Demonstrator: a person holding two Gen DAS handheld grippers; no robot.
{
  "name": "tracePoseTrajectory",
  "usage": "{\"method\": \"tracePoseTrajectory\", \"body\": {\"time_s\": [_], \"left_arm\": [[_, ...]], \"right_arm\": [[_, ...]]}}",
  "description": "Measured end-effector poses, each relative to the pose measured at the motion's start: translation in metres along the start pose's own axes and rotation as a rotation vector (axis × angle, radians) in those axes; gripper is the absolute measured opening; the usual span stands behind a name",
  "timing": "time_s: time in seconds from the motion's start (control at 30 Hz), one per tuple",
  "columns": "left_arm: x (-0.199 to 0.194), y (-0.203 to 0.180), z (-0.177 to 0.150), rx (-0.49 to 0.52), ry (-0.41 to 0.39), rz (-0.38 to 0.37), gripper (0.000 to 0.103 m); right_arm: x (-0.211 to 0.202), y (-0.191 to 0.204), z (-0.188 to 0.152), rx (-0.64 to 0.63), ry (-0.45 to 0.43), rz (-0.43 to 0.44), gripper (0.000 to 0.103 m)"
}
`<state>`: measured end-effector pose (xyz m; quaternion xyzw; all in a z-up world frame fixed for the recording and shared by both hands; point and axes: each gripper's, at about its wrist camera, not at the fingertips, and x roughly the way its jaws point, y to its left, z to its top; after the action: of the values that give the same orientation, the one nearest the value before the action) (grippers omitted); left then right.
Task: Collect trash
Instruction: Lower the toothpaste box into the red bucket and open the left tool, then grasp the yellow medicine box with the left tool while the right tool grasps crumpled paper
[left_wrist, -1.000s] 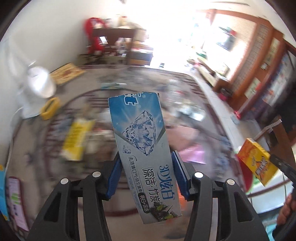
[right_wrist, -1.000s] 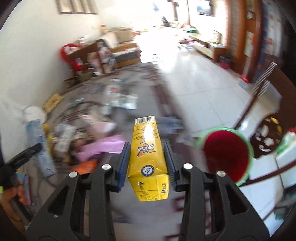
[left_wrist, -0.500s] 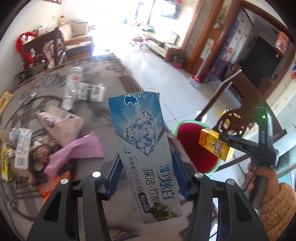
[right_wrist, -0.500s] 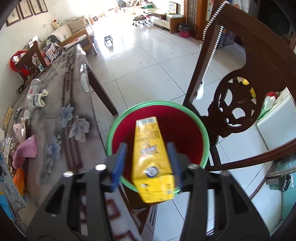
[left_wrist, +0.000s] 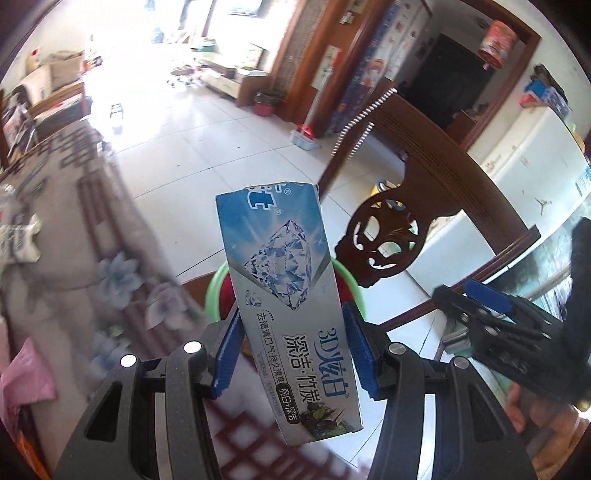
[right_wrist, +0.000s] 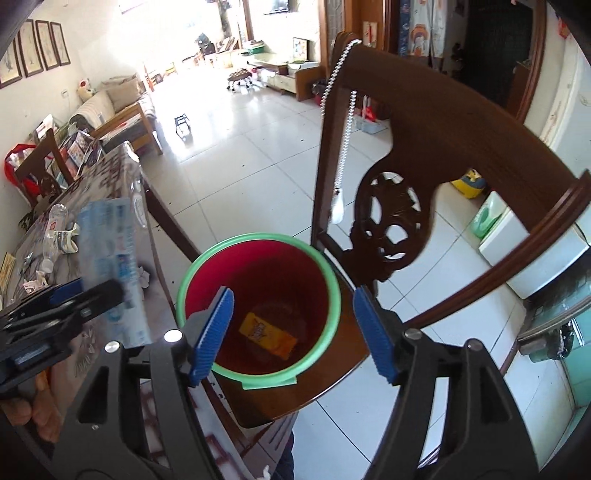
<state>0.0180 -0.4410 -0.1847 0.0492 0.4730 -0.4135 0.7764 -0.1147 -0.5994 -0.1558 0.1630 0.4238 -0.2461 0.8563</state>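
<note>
Lying along the left of both views, the worktop (right_wrist: 122, 192) wears a grey floral cloth under clear film, with a crushed clear plastic bottle (right_wrist: 55, 229) and paper scraps on it and a pink plastic bag (left_wrist: 26, 376) at its near left edge. The left claw (left_wrist: 291, 350) is clamped on a blue and silver cardboard toothpaste box (left_wrist: 284, 295) printed with a diamond; both blue pads press the box's lower sides and the box stands nearly upright, its torn top end away from the camera. Behind the box, part of a red plastic bucket with a green rim (right_wrist: 258, 306) shows beyond the worktop's right edge. In the right wrist view this bucket sits on the seat of a dark carved wooden chair (right_wrist: 424, 184), and a flat yellow cardboard carton (right_wrist: 267, 334) lies on the bucket's bottom. The right claw (right_wrist: 291, 332) hangs over the bucket, its jaws having just been opening, with nothing between the blue pads. A white coiled cord (right_wrist: 341, 122) dangles from the chair's back. White floor tiles (right_wrist: 240, 147) spread beyond.
</note>
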Motion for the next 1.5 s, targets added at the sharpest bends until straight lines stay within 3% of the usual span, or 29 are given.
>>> {"method": "tracePoseTrajectory", "body": {"time_s": [0.1, 0.13, 0.17, 0.23, 0.37, 0.53, 0.8, 1.0, 1.2, 1.33, 1.4, 1.5], "left_arm": [[0.015, -0.015, 0.008, 0.021, 0.0, -0.017, 0.054], [0.018, -0.017, 0.009, 0.019, -0.006, -0.016, 0.059], [0.019, -0.018, 0.01, 0.017, -0.01, -0.01, 0.072], [0.017, -0.018, 0.011, 0.007, -0.027, 0.008, 0.08], [-0.005, -0.01, 0.004, 0.003, -0.046, 0.045, 0.08], [-0.07, 0.024, -0.019, -0.066, -0.129, 0.136, 0.08], [-0.188, 0.13, -0.08, -0.248, -0.238, 0.38, 0.084], [-0.247, 0.225, -0.137, -0.434, -0.253, 0.526, 0.085], [-0.29, 0.323, -0.189, -0.584, -0.225, 0.693, 0.085], [-0.294, 0.391, -0.214, -0.658, -0.151, 0.731, 0.082], [-0.284, 0.417, -0.221, -0.684, -0.101, 0.708, 0.074], [-0.262, 0.447, -0.227, -0.705, -0.037, 0.651, 0.072]], "right_arm": [[-0.011, -0.008, -0.002, 0.01, -0.012, -0.017, 0.067], [-0.013, -0.009, -0.003, 0.01, -0.016, -0.022, 0.067], [-0.016, -0.01, -0.004, 0.01, -0.021, -0.028, 0.067], [-0.019, -0.01, -0.005, 0.012, -0.026, -0.029, 0.067], [-0.022, 0.002, -0.006, 0.003, -0.031, -0.009, 0.067], [-0.022, 0.045, -0.008, -0.049, -0.031, 0.056, 0.067], [-0.031, 0.158, -0.021, -0.191, -0.019, 0.19, 0.071], [-0.043, 0.254, -0.046, -0.311, 0.013, 0.295, 0.071], [-0.057, 0.324, -0.072, -0.396, 0.035, 0.36, 0.071], [-0.061, 0.354, -0.087, -0.418, 0.056, 0.374, 0.071], [-0.064, 0.364, -0.094, -0.425, 0.064, 0.371, 0.071], [-0.068, 0.377, -0.102, -0.439, 0.073, 0.361, 0.071]]}}
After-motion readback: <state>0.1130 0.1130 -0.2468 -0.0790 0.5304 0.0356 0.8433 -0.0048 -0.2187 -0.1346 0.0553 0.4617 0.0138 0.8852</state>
